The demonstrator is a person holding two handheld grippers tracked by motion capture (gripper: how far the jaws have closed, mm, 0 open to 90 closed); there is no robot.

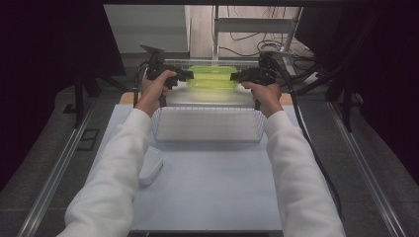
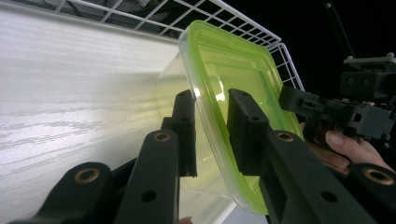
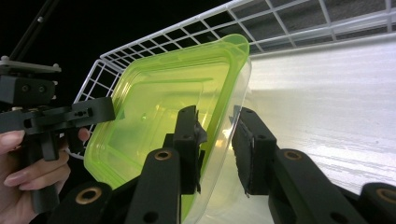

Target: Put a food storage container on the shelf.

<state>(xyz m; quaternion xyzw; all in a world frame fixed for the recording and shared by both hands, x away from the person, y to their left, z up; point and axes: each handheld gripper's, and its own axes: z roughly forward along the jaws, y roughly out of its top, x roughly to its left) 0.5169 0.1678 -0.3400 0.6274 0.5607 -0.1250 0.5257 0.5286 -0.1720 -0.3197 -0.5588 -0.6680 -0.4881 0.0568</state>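
Note:
A clear container with a lime-green lid (image 1: 212, 76) is low over the white floor of the far wire basket (image 1: 217, 61). My left gripper (image 1: 185, 75) is at its left end and my right gripper (image 1: 237, 76) at its right end. In the left gripper view the jaws of the left gripper (image 2: 212, 95) straddle the green rim (image 2: 210, 60) with a gap showing beside the pads. The right gripper (image 3: 217, 112) likewise straddles the rim and clear wall (image 3: 187, 88) without pressing. Each gripper view also shows the other gripper, the right one (image 2: 327, 109) and the left one (image 3: 70, 114).
A second, empty wire basket (image 1: 207, 107) stands just in front of the hands on the pale blue table (image 1: 207, 187). A small white rounded container (image 1: 149, 165) lies by the left sleeve. Black cables trail off to the right.

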